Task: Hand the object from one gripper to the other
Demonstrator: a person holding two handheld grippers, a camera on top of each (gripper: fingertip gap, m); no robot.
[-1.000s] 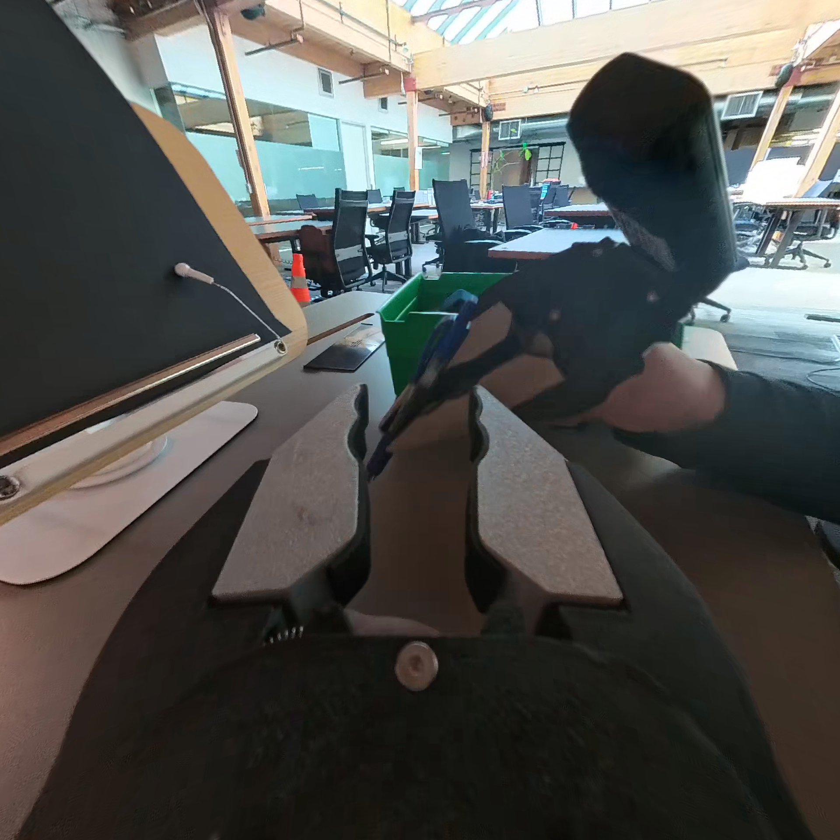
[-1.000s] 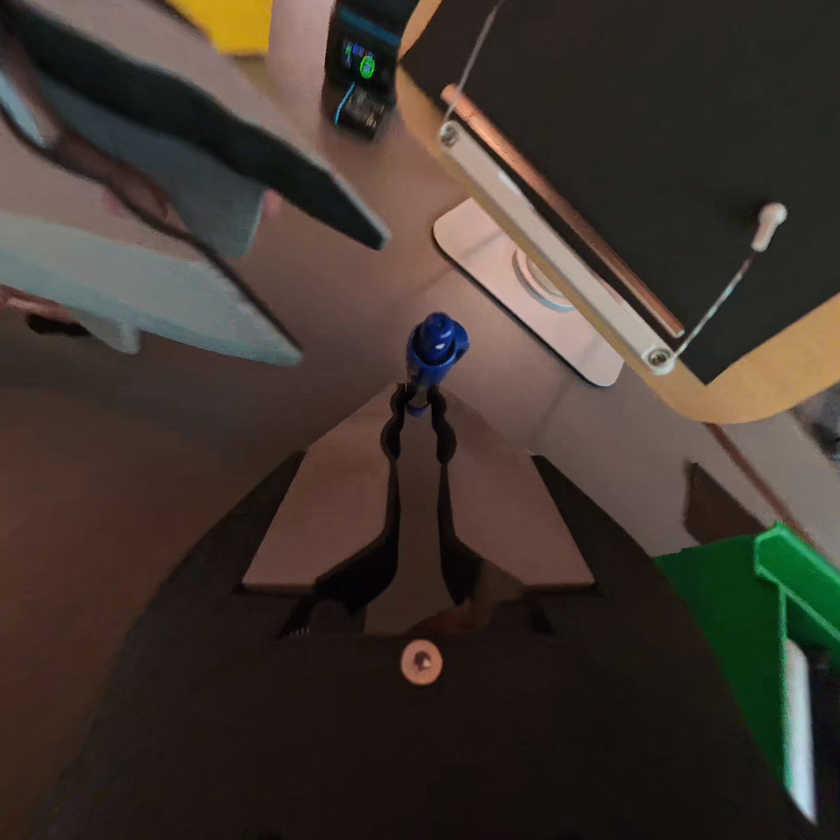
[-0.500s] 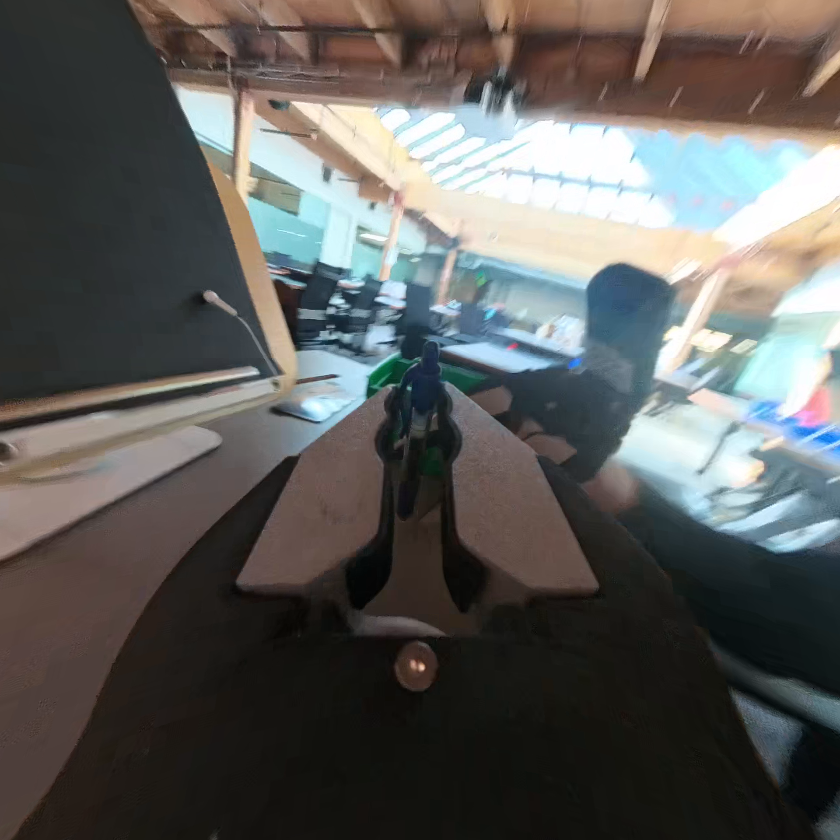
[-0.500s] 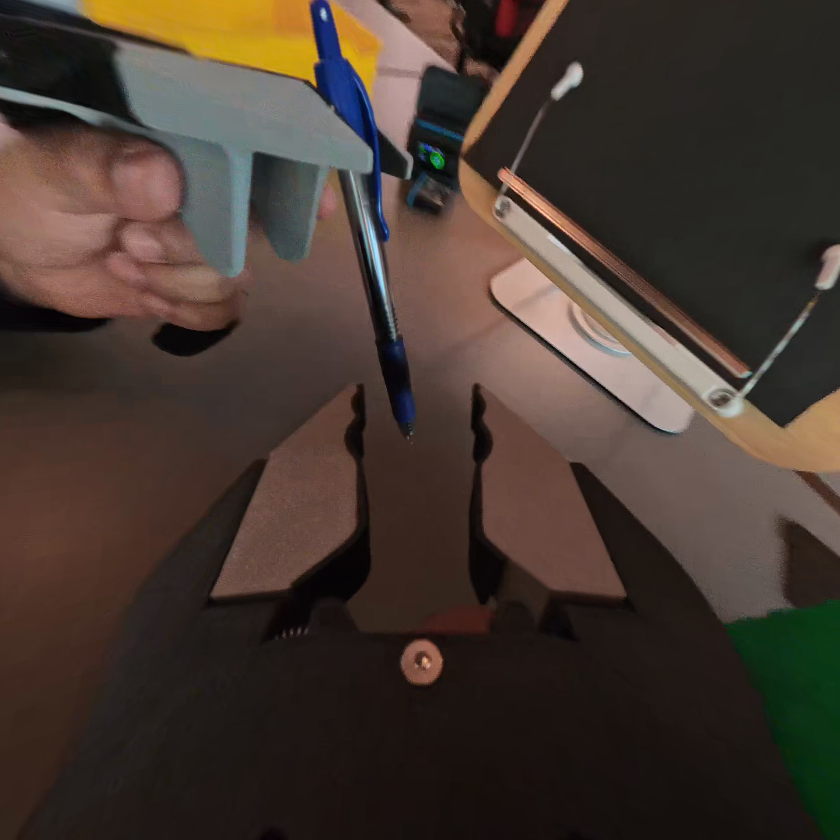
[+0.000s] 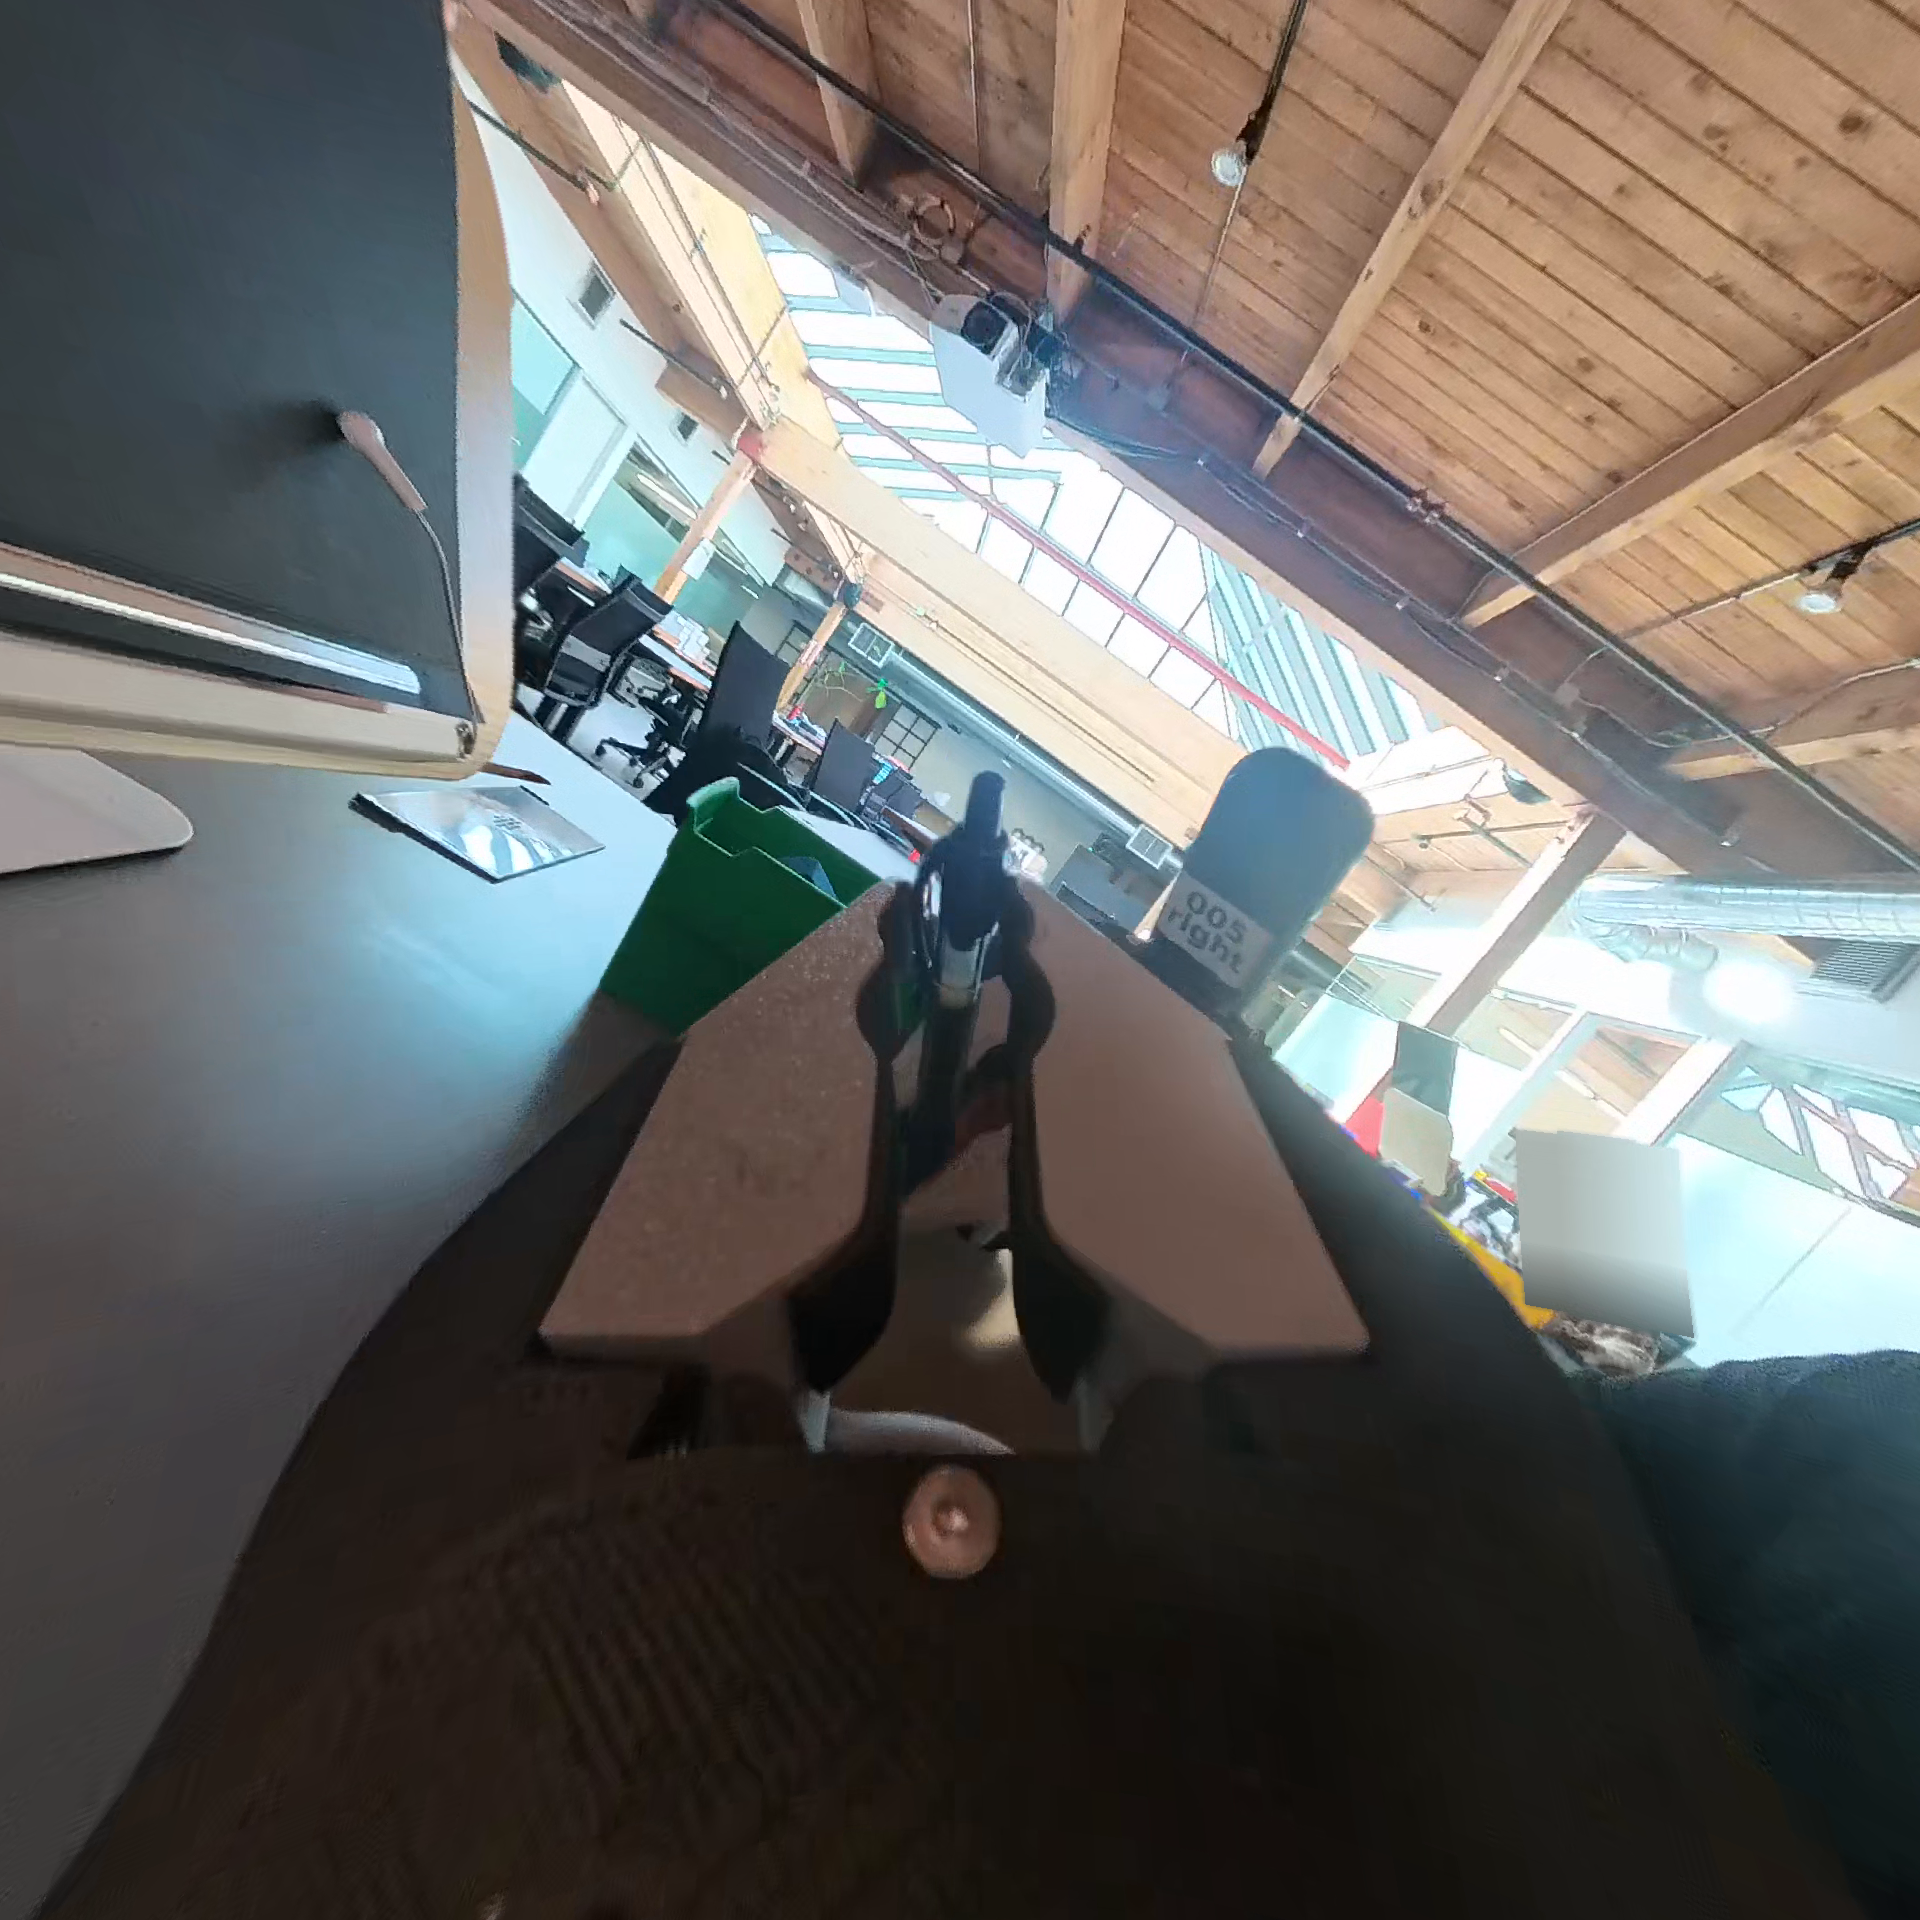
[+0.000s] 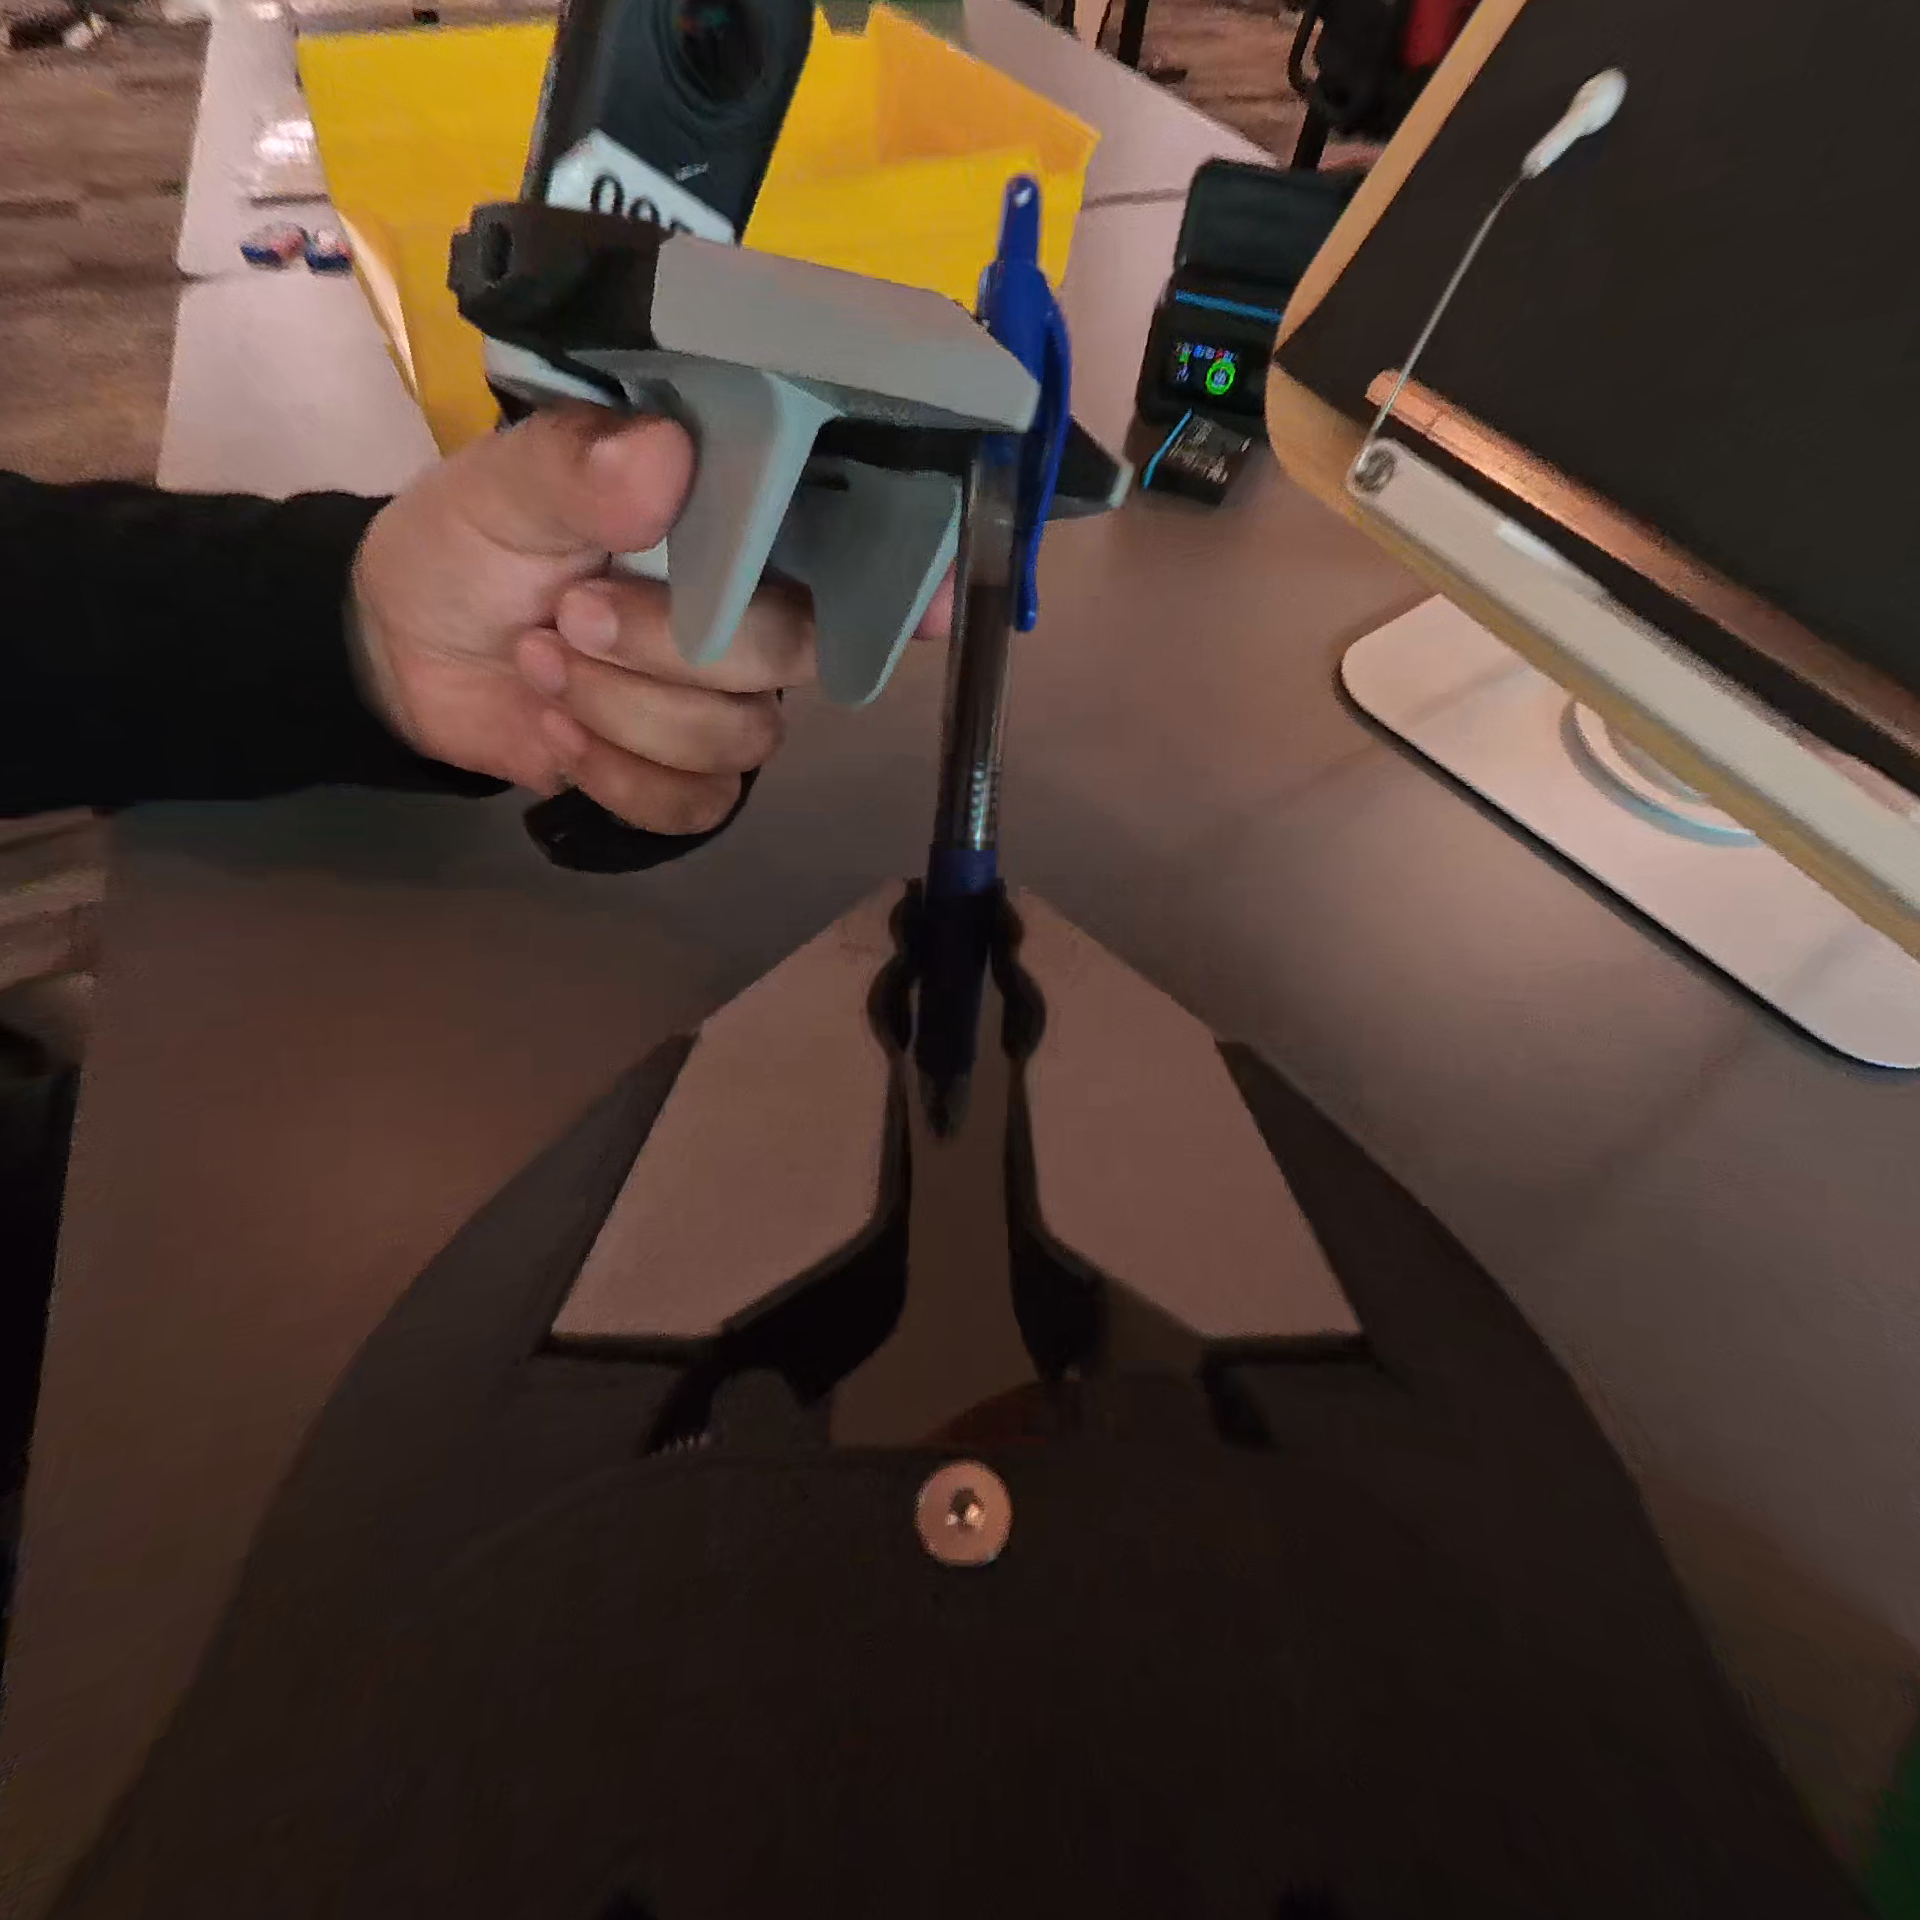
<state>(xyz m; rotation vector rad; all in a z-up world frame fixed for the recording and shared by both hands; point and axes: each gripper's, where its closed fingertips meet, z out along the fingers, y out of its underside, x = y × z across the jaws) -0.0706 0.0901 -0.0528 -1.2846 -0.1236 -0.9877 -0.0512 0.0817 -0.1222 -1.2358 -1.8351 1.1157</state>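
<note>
Jaws of both grippers pinch pen [image 6: 971, 727] mid-air above desk [image 6: 1247, 831].

desk [image 6: 1299, 831]: dark top | on it: white stand base [image 6: 1621, 790], yellow bin [image 6: 894, 135], green bin [image 5: 727, 904], black device [image 6: 1216, 343]

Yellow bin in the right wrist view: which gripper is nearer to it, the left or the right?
Left. The left gripper is up in front of the yellow bin; the right gripper is farther back, gripping the lower end of the pen.
</note>
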